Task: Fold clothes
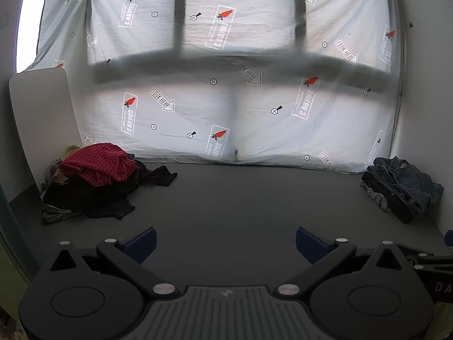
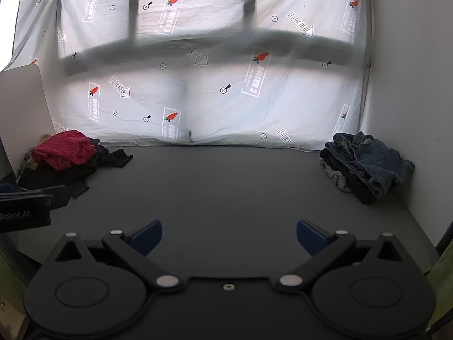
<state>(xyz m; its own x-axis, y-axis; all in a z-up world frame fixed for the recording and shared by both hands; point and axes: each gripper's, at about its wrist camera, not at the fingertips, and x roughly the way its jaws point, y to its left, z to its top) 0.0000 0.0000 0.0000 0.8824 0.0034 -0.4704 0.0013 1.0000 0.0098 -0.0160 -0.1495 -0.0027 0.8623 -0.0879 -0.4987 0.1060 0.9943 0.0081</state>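
1. We take the table [image 1: 240, 198] as our landmark: a printed sheet [image 1: 226, 113] hangs upright along its far edge.
2. At the table's far-left corner lies a heap of clothes [image 1: 96, 181], with a checked garment [image 1: 99, 164] on top of it.
3. A flat board [image 1: 42, 113] stands upright at the table's left edge, just behind that heap.
4. At the table's far-right corner, against the side wall [image 2: 410, 85], rests a stack of clothes [image 2: 365, 164], well apart from the heap.
5. Between heap and stack the table lies bare.
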